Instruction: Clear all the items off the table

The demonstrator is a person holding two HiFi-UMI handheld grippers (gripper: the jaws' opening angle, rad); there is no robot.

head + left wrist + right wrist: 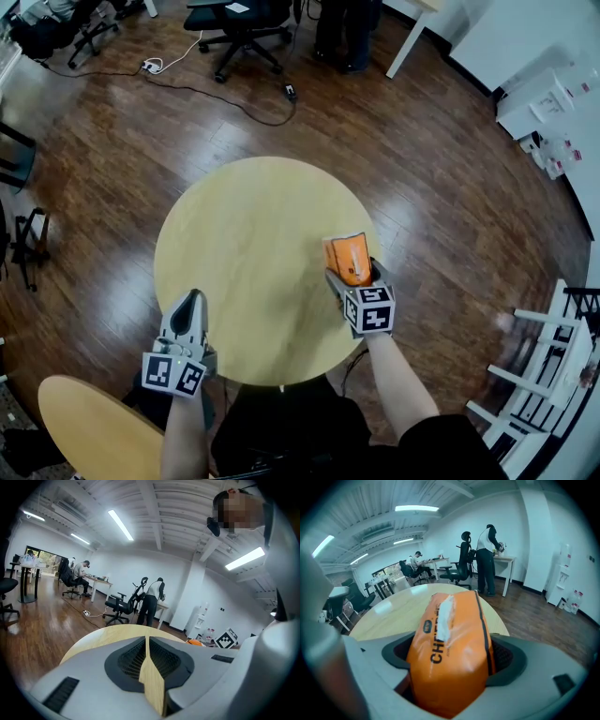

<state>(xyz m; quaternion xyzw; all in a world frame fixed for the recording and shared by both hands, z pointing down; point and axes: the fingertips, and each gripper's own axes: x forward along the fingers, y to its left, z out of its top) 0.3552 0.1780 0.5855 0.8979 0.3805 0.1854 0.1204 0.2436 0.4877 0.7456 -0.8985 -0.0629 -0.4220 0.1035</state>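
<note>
A round light-wood table (253, 234) is bare except at its right edge. There an orange packet (347, 258) with dark print sits between the jaws of my right gripper (352, 275). In the right gripper view the packet (450, 639) fills the gap, and both jaws of the right gripper (452, 665) press on its sides. My left gripper (190, 302) hovers over the near-left edge of the table with its jaws together and nothing in them. The left gripper view shows the left gripper (147, 644) shut, the tabletop (103, 637) beyond it, and the orange packet (194, 642) to the right.
A second round wooden top (89, 431) lies at the lower left. An office chair (239, 23) and floor cables (216, 94) are beyond the table. White boxes (544, 103) and a white rack (553, 375) stand to the right. A person (487, 557) stands at a far desk.
</note>
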